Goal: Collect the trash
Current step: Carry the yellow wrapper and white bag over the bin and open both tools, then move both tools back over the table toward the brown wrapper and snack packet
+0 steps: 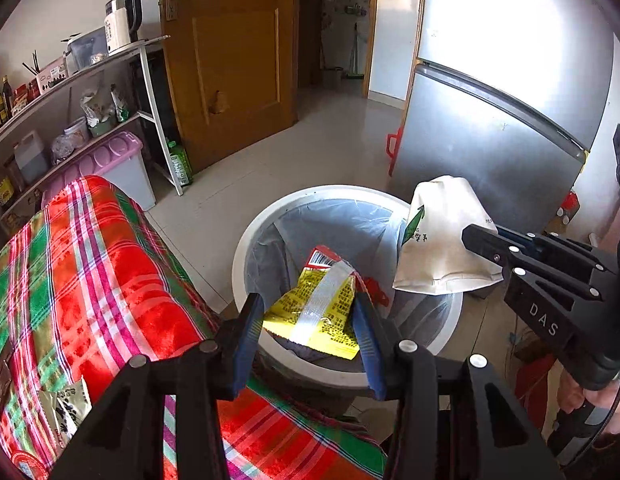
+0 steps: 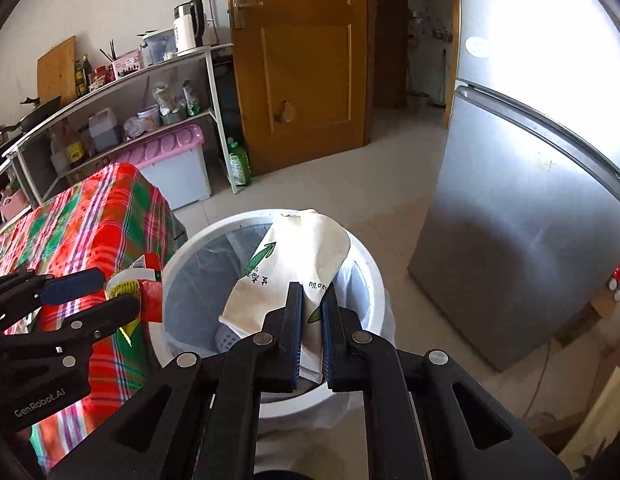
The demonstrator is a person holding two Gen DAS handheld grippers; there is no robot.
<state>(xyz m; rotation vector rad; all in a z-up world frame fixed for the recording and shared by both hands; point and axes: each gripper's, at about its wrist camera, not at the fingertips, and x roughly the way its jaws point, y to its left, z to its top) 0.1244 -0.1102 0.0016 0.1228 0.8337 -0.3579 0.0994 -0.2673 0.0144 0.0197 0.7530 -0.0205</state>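
Two pieces of trash are held, one per gripper, both over the round white waste bin with a clear plastic liner [image 1: 250,240].

Left wrist view: the left gripper [image 1: 308,320] has its blue pads partly closed on a yellow crinkled foil snack wrapper with a silver seam strip [image 1: 318,304], which bulges between the fingers. The wrapper hangs just ahead of the gripper, above the bin opening. To the right of the gripper, the right gripper [image 1: 476,238] comes in holding a cream paper pouch with green print [image 1: 438,240] over the far-right part of the rim. To the left and below is a table w/ a red, green and white plaid cloth [image 1: 90,260]; a grey printed sachet [image 1: 66,408] lies there, near the gripper base, not yet collected.

Right wrist view: the right gripper [image 2: 312,320] is pinched narrow on the bottom edge of the pouch [image 2: 294,264], which stands ahead of it over the bin [image 2: 370,280]. The left gripper [image 2: 106,292] is at the left, wrapper [image 2: 130,290] in it.

Handling, my judgement: both are v. light, thin and soft; the foil is slippery and crushes, so grip across the body. The pouch is stiffer; take a flat edge or fold.
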